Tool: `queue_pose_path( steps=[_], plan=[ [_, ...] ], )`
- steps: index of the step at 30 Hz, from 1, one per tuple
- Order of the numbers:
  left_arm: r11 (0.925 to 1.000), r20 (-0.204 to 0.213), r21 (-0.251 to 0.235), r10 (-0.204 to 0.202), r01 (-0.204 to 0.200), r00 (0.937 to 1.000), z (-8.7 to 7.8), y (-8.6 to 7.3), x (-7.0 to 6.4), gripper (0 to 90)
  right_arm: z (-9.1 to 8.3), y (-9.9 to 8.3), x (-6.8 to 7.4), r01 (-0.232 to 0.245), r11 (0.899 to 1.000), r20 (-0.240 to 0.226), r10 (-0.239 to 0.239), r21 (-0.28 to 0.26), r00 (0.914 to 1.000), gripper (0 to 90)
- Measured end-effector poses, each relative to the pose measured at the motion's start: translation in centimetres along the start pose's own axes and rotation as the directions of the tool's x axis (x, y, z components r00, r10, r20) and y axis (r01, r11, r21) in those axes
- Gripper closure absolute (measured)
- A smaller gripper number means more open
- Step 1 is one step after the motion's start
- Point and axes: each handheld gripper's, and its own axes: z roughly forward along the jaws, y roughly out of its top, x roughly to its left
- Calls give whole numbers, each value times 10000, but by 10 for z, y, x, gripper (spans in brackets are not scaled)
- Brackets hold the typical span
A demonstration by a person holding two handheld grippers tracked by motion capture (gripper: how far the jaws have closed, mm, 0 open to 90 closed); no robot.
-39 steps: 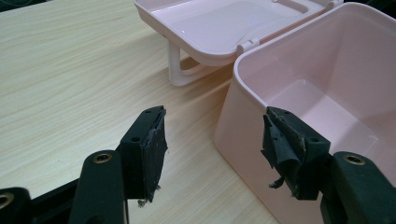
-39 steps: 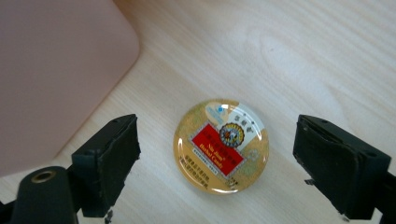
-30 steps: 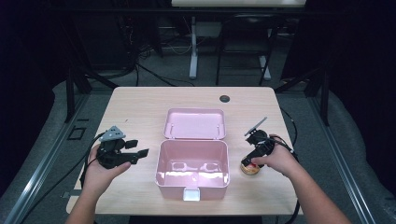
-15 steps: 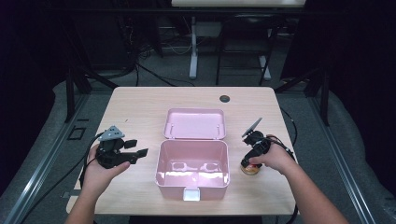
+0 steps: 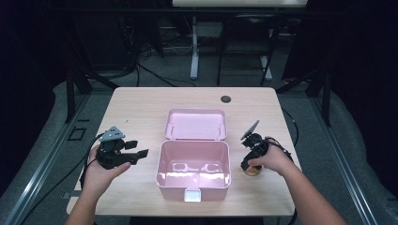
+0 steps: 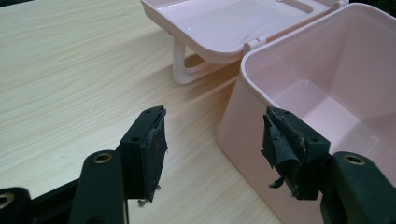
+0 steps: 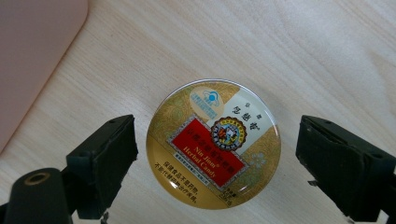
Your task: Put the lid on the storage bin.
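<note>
A pink plastic box (image 5: 193, 180) stands open in the middle of the table, its lid (image 5: 196, 124) folded back behind it. A round gold candy tin (image 7: 213, 144) with a red label lies flat on the wood to the box's right (image 5: 252, 170). My right gripper (image 7: 219, 161) points down over the tin, open, one jaw on either side of it without touching. My left gripper (image 5: 136, 151) hovers left of the box, open and holding nothing. In the left gripper view its jaws (image 6: 212, 144) frame the box's near corner (image 6: 243, 126).
A small black round grommet (image 5: 225, 99) sits at the table's far edge. Cables trail from both grippers off the table sides. Dark floor, table legs and wires lie beyond the far edge.
My right gripper has dropped lower and tipped down over the tin. The left gripper has stayed where it was.
</note>
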Motion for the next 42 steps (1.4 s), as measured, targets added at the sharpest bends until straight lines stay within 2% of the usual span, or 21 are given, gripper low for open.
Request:
queue_pose_path(
  steps=[7,9,21,26,35,42],
  plan=[
    [10000,-10,3,-6,6,10000,-1,0,1,396,5,-1,0,-18,10000,-49,18,-34,10000,89],
    [10000,3,5,-20,20,10000,0,0,1,396,7,-1,-1,-66,9999,-62,67,143,10000,77],
    [10000,28,74,-12,12,10000,0,0,2,396,15,2,0,8,9992,86,-12,409,10000,70],
    [10000,17,56,-37,36,10000,0,0,2,397,19,1,-2,-344,9988,-92,348,349,9994,90],
    [9999,53,114,-63,63,10000,0,0,2,397,23,-3,-6,-272,9984,-215,282,486,9994,112],
    [9999,43,127,-44,44,10000,0,0,2,397,22,-4,-6,-458,9979,-302,473,467,9984,135]
  ],
)
